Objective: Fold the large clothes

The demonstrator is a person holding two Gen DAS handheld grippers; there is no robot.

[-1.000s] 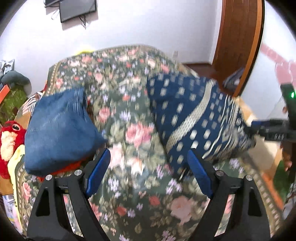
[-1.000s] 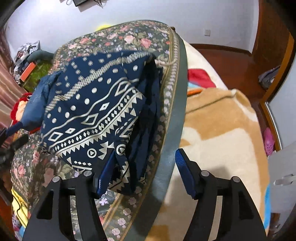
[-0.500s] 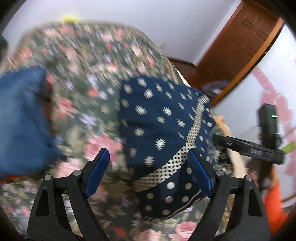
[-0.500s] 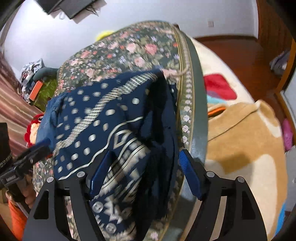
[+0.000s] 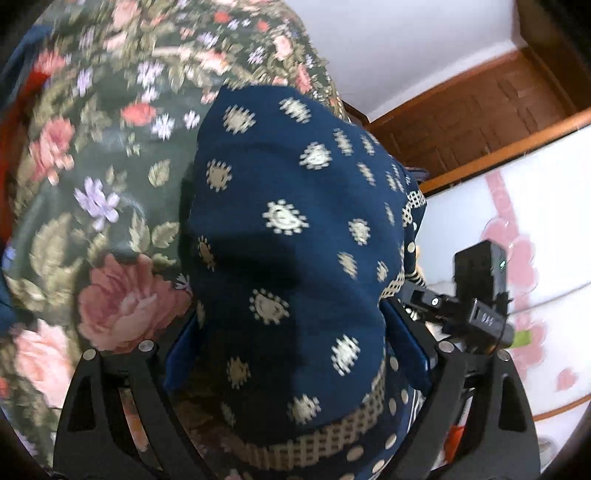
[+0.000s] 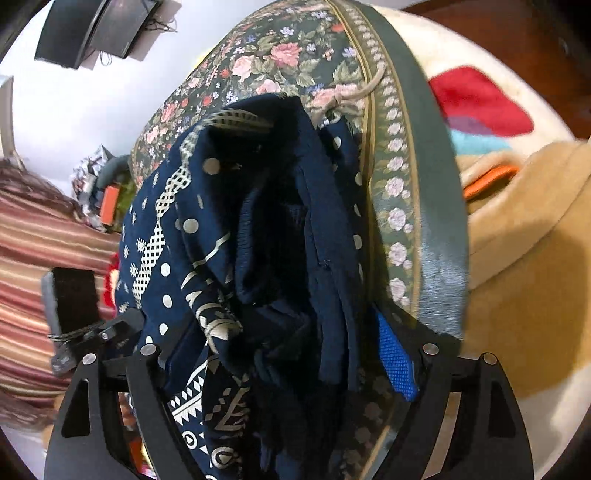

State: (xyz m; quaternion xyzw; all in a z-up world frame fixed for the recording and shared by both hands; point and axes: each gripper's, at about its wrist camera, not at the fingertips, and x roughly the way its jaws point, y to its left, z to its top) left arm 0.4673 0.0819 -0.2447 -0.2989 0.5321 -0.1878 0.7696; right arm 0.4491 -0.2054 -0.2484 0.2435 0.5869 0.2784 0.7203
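Observation:
A folded navy garment (image 5: 291, 229) with cream dots and patterned bands lies on a floral bed cover (image 5: 110, 177). My left gripper (image 5: 295, 350) is open, its blue pads on either side of the near end of the bundle. In the right wrist view the garment (image 6: 258, 258) shows its stacked folded edges. My right gripper (image 6: 288, 362) is open around that end, with the right pad (image 6: 395, 362) over the cover's grey border. The right gripper also shows in the left wrist view (image 5: 476, 299) at the bundle's far side.
A tan blanket (image 6: 535, 258) with red and teal patches lies beside the floral cover (image 6: 295, 62). A wooden door (image 5: 480, 110) stands behind. A black screen (image 6: 96, 29) hangs on the wall. Folded jeans sit at the far left edge (image 5: 14, 81).
Both grippers have moved in over the garment from opposite ends, so the bundle now lies between each pair of open fingers. The jeans have slid almost out of the left view.

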